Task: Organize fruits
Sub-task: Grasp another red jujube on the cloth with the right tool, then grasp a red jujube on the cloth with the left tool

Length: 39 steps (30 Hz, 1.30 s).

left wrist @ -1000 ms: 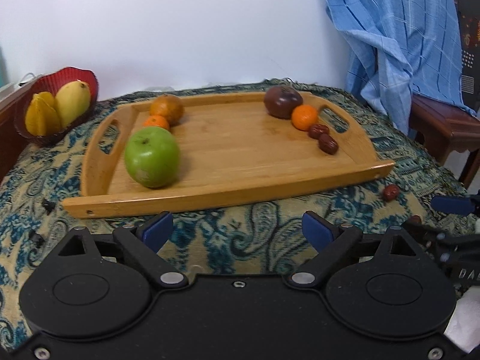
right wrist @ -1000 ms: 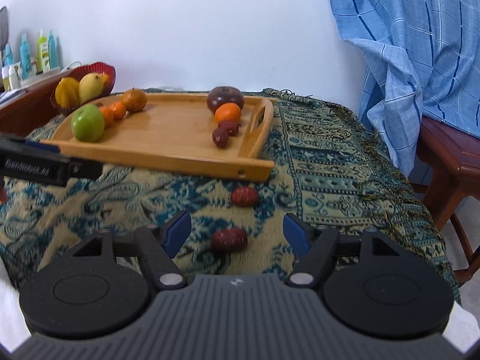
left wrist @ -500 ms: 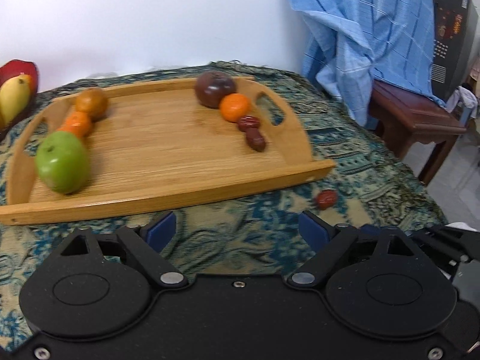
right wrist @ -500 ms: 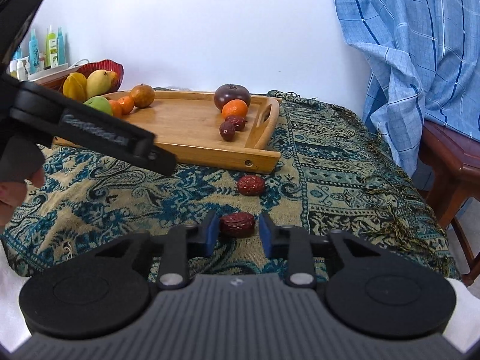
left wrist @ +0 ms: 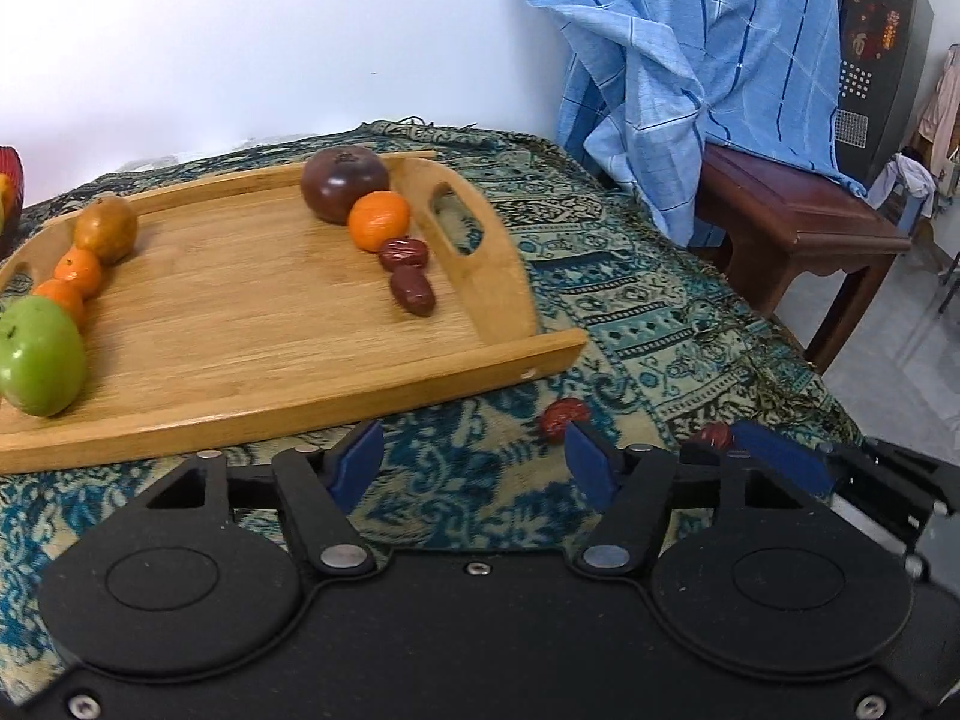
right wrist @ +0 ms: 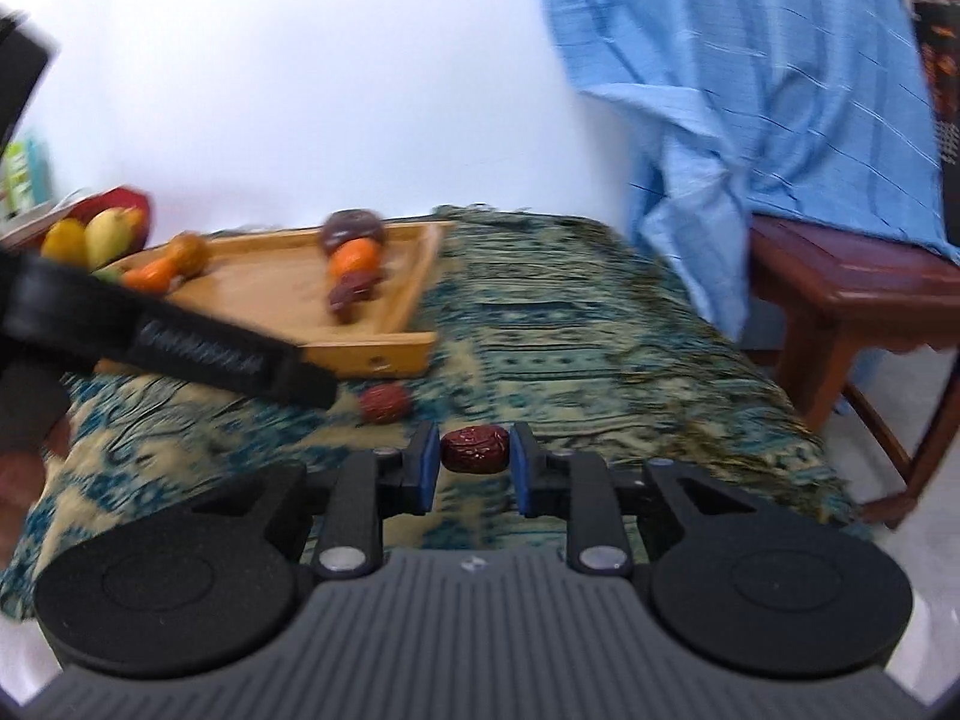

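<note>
Closing since a second ago, right claw is now gripping a red date; left claw is closing, empty, another date lying just ahead.

Four wrinkled red dates, three small orange tangerines, one green apple. One dark purple round fruit, one brownish-orange round fruit. One wooden tray.

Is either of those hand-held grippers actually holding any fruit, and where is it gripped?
The right hand-held gripper pinches a red date by its two ends. The left hand-held gripper, closing, holds nothing.
</note>
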Tool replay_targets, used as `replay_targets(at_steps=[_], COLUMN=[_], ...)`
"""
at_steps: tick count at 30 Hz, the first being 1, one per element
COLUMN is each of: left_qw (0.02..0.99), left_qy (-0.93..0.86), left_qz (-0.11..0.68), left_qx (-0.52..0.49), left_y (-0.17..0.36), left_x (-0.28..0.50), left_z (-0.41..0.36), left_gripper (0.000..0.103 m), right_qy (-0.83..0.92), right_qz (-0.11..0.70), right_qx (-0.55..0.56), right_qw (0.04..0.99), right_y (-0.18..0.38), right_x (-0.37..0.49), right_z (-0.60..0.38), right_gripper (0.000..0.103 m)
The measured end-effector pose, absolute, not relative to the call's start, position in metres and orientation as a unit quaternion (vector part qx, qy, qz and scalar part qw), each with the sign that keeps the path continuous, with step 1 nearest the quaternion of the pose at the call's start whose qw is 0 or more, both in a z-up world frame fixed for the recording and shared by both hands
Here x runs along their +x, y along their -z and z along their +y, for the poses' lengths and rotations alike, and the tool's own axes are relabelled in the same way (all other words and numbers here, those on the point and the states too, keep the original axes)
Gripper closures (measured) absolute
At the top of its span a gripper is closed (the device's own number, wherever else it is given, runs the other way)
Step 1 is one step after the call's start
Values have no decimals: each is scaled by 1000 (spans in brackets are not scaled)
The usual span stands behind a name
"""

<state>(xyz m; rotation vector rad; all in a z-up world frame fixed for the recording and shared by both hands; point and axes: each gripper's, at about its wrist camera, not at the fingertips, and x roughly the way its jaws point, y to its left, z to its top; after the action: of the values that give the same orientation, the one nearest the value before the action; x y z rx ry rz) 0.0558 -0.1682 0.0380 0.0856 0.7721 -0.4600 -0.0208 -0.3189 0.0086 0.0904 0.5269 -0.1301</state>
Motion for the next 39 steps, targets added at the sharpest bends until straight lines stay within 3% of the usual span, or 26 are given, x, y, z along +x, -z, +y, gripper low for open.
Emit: replay_targets(at_steps=[8,10,17,22,39], left_qw=[908,910,910,907,924], left_qy=[216,216,211,217,198], left_qz=[359,355,356,362,326], left_qx=[24,18,7,-6,21], left_y=[-31,-30,-21,-15,-26], left_x=[48,47,51,54,41], left_z=[-184,-188,-197,-202,-182], left_gripper=[47,55,64,82,83], right_qy=[82,81,83,83,35], right_qz=[241,241,241,242,235], right_qx=[39,38,47,48,70], right_qw=[966,966,966,966,969], right_y=[-15,-16,-17,-15,-11], right_x=[-15,-16,-18,-16,-12], right_z=[-333,-332,-333,-333,-321], right_gripper=[74,74,74,74,74])
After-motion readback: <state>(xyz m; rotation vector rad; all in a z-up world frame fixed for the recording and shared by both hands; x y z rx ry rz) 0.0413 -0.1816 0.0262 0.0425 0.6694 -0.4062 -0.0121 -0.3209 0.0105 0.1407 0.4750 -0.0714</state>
